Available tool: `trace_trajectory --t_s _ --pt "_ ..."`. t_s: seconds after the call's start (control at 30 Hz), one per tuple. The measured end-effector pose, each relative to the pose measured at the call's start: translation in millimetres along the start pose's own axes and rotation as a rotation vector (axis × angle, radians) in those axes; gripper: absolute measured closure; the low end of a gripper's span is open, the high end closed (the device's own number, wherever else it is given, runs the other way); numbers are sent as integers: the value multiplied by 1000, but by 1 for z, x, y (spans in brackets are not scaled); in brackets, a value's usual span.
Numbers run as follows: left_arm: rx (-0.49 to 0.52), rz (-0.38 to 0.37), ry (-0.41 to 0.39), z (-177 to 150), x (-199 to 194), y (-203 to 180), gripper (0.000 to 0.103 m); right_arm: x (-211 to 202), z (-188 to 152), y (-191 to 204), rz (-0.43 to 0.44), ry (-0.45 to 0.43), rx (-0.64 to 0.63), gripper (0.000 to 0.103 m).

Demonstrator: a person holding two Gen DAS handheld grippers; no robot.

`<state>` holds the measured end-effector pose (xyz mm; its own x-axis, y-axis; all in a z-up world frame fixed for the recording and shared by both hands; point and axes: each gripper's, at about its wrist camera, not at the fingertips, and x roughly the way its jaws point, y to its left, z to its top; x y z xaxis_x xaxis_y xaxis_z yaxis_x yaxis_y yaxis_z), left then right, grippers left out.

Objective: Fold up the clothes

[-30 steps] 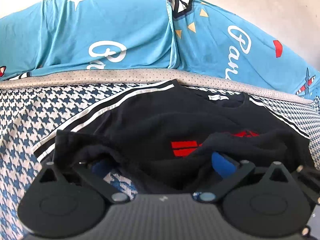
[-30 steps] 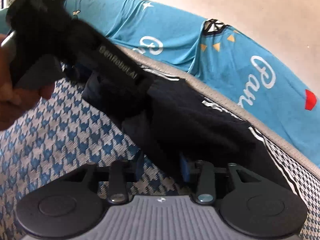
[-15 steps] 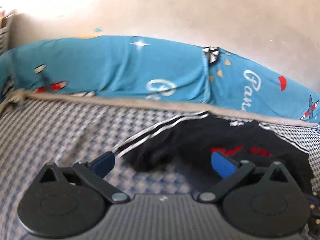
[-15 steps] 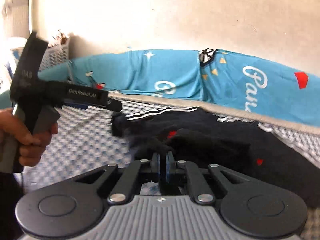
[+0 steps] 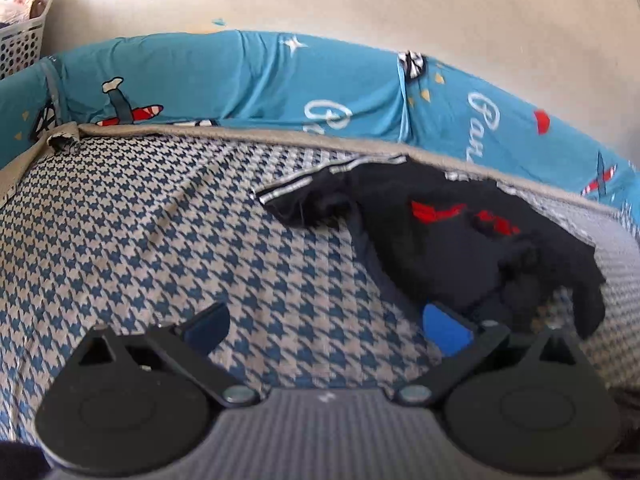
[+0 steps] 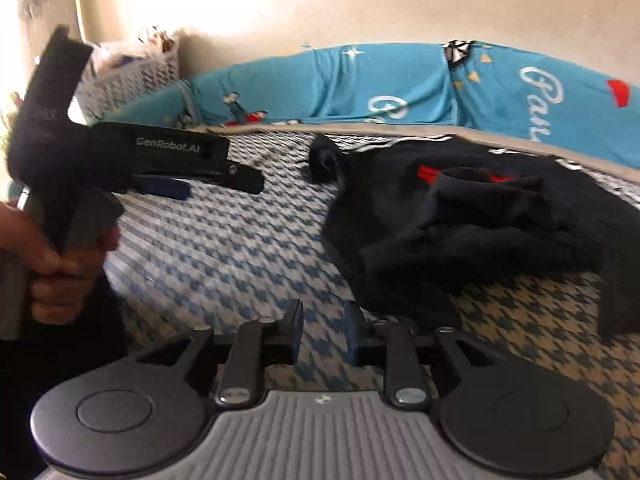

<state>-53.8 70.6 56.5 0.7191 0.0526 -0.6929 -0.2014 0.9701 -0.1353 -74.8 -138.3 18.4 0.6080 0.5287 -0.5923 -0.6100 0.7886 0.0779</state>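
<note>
A: Where does the black garment (image 5: pixel 460 240) lie?

B: Bunched on the houndstooth bed cover (image 5: pixel 160 240), close to the blue printed bolster (image 5: pixel 240 80) at the far edge. One striped sleeve (image 5: pixel 304 192) sticks out to the side; the hem is rumpled over the red print.

A: And the tools?

B: The left hand-held gripper (image 5: pixel 326 326) is spread wide with nothing in it, its right blue pad (image 5: pixel 446 328) just at the cloth's near edge. The right hand-held gripper (image 6: pixel 322 330) stands narrowly parted, also holding nothing, just beside the heap.

A: What might go wrong?

B: I'd judge the layers are the trouble. A pinch into that heap could catch two plies at once and drag the whole bundle instead of one edge. The cover could get nipped too, since the cloth lies flat on it.
</note>
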Motion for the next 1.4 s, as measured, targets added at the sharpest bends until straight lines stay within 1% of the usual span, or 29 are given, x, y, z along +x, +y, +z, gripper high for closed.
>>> trace_trajectory --t_s 0.1,0.27,0.4,0.53,0.63,0.73,0.87,0.93,0.97,1.0,1.1,1.23,1.3,1.4 --pt "7 5 37 -9 8 -5 0 -1 -7 3 -66 -4 -8 72" --pt "18 9 62 -19 13 -7 0 -8 -12 8 -183 -39 -43 71" --pt "25 14 79 -22 17 -6 0 -15 -14 10 -261 -74 -40 71" --pt "19 12 93 -24 21 -4 0 -17 -17 7 -331 -75 -12 71" --pt "25 14 104 -26 24 -5 0 -8 -20 3 -399 -48 -52 70" --pt "29 17 113 -28 27 -5 0 4 -21 -4 -424 -33 -59 70" --pt "36 22 123 -30 30 -5 0 21 -21 -16 -407 -17 -31 71" --pt "39 22 126 -30 31 -6 0 24 -21 -19 -391 -20 -15 83" --pt "39 22 126 -31 31 -6 0 24 -21 -18 -381 -20 -12 93" --pt "40 21 124 -31 31 -6 0 24 -20 -18 -371 -22 -11 95" --pt "39 24 95 -28 25 -5 0 18 -20 -10 -344 -42 -35 97" --pt "39 31 47 -24 17 -4 0 2 -16 11 -277 -74 -42 97" --pt "19 37 2 -20 9 0 0 -6 -14 26 -241 -94 -55 97" --pt "-16 60 -92 -13 -8 9 0 -11 -13 52 -178 -109 -76 97"
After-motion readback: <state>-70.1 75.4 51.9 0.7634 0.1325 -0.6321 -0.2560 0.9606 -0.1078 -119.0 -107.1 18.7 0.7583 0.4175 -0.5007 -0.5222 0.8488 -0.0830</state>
